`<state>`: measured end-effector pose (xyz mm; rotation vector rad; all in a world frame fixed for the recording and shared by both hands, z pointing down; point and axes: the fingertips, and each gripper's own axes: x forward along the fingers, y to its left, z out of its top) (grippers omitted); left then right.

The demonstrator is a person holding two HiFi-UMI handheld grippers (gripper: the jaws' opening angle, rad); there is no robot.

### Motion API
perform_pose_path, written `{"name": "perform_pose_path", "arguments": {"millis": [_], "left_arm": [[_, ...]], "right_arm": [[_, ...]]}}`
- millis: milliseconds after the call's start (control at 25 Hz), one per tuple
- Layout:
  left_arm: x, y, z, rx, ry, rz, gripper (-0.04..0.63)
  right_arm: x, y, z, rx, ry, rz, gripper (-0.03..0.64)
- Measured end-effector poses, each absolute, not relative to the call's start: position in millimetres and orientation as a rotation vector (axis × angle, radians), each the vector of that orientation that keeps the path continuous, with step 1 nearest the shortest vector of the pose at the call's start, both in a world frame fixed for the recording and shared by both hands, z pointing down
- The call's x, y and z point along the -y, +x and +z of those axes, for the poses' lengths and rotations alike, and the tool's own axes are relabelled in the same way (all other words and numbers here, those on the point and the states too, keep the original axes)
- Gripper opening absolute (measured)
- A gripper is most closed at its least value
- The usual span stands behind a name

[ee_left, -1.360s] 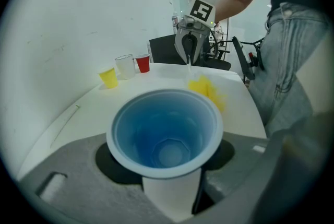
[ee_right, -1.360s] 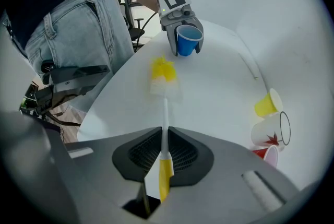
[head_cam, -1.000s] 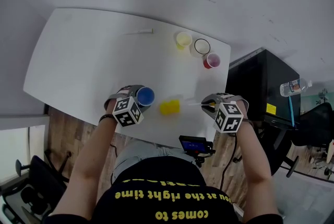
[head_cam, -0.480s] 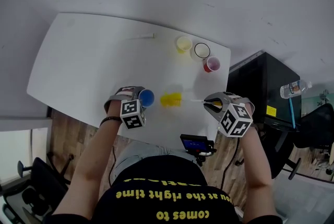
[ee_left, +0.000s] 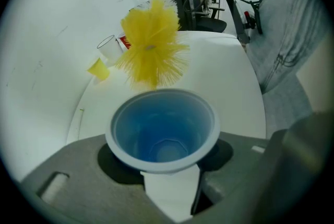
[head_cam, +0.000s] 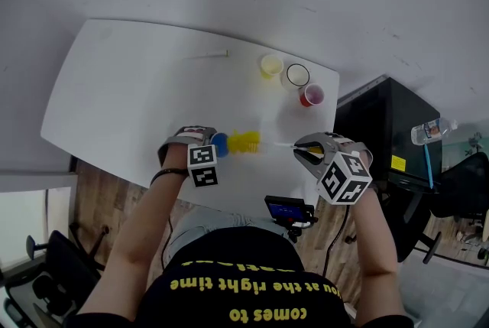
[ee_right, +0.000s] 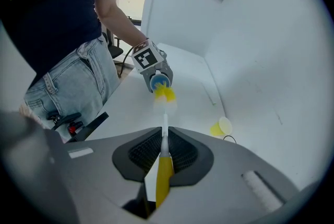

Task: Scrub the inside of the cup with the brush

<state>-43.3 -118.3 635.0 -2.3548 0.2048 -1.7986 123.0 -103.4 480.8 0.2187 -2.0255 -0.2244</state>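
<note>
The left gripper [head_cam: 212, 141] is clenched around a smooth, round blue plastic cup [ee_left: 163, 131] with a flared rim and a faceted bottom; the inside is a glossy blue. The cup is held above the near edge of the white rounded table [head_cam: 130, 89]. The right gripper [ee_right: 164, 152] is clamped with its ribbed pads on a slim brush [ee_right: 163, 176] that has a yellow handle, a thin white stem and a fluffy ball of yellow bristles [ee_left: 152, 49]. In the left gripper view, the bristle head sits at 12 o'clock of the cup's rim, just outside the mouth. In the head view, a small yellow cup [head_cam: 270, 64], a clear dark-rimmed cup [head_cam: 297, 75] and a red cup [head_cam: 312, 95] stand at about 1 o'clock from the blue cup.
</note>
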Motion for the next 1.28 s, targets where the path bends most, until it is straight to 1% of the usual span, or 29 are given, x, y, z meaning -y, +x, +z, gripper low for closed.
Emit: {"name": "perform_pose_path", "arguments": {"millis": [480,760,1280], "left_arm": [[107,-45,641,-0.15,-2.333,-1.892,0.264],[104,-38,637,-0.139,-2.322,-1.878,0.264],[105,-25,632,-0.087,-2.227,-1.878,0.264]], "right_arm": [[92,92,479,2.033,0.182,-0.268,0.044],[83,81,483,1.994,0.146,-0.303,0.044],[76,57,501,2.054,0.131,-0.209,0.044]]}}
